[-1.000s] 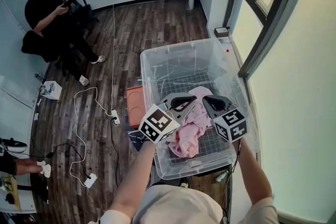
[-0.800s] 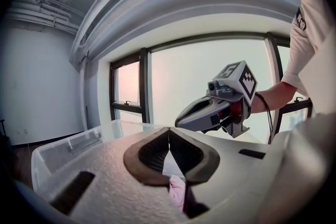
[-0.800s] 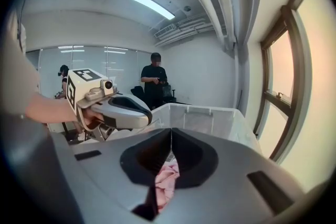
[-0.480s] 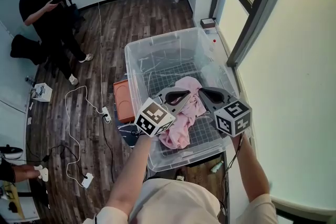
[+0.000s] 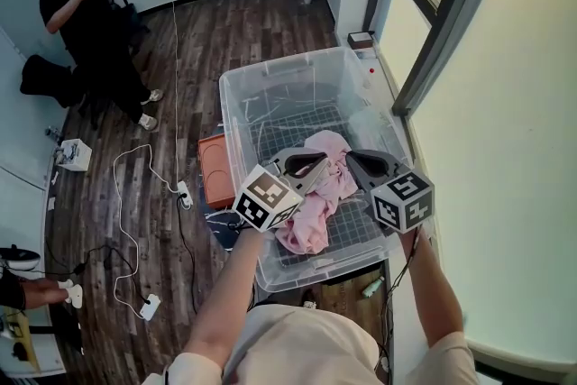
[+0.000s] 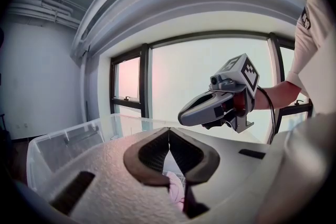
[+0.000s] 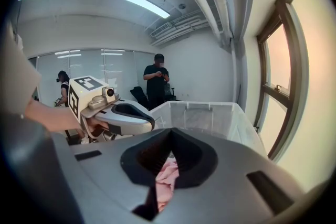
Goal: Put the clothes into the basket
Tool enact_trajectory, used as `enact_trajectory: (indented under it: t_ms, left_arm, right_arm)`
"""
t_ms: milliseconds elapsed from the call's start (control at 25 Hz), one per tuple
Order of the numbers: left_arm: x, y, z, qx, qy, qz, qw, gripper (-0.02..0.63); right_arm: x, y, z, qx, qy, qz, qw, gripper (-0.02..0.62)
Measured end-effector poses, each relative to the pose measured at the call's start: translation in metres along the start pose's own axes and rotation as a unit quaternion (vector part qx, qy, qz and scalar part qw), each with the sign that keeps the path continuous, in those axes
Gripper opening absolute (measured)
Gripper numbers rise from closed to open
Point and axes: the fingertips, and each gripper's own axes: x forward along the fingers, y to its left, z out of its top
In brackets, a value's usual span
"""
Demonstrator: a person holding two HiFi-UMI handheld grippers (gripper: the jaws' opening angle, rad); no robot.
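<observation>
Since pink garment point(image 5: 311, 221) already lies in the basket, step: looks like clearing off after the drop, or a check for more clothes; no other clothes in view
doing it well: lift both tongs straight up so no fold snags on a tip; if part of the garment rides high near the front wall, nudge it toward the middle
left tongs point(image 6: 169, 136): pressed together tip to tip, nothing seen clamped; pink shows only through the gap under the tips, down in the basket
right tongs point(image 7: 170, 136): pressed fully together, looks empty; pink cloth seen below the gap, not between the tips; nose near the left tongs, apart from it
pink garment: crumpled heap on the basket floor, under and between both tongs, toward the near wall; contact with the tongs can't be told from the head view
basket point(image 5: 288, 66): clear plastic bin, open top, otherwise bare inside
orange tray point(image 5: 215, 169): just beside the basket's left wall
cables point(image 5: 126, 194): white, loose on the wooden floor point(image 5: 225, 32), well apart from the basket
person point(image 5: 86, 13): standing at the far wall, not involved
window frame point(image 5: 433, 22): right of the basket
</observation>
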Motion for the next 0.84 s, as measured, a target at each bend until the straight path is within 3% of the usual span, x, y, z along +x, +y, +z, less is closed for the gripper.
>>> enact_trajectory:
  t_ms: [480,840]
  left_arm:
    - [-0.003,0.002,0.002,0.011,-0.005,0.011,0.9999,0.015]
    - [-0.004,0.004,0.015,0.012,-0.015,0.005,0.9998,0.015]
  right_arm:
    - [0.002,0.004,-0.003,-0.008,0.007,0.001,1.0,0.017]
    - [-0.002,0.004,0.012,-0.003,-0.016,-0.006,1.0,0.017]
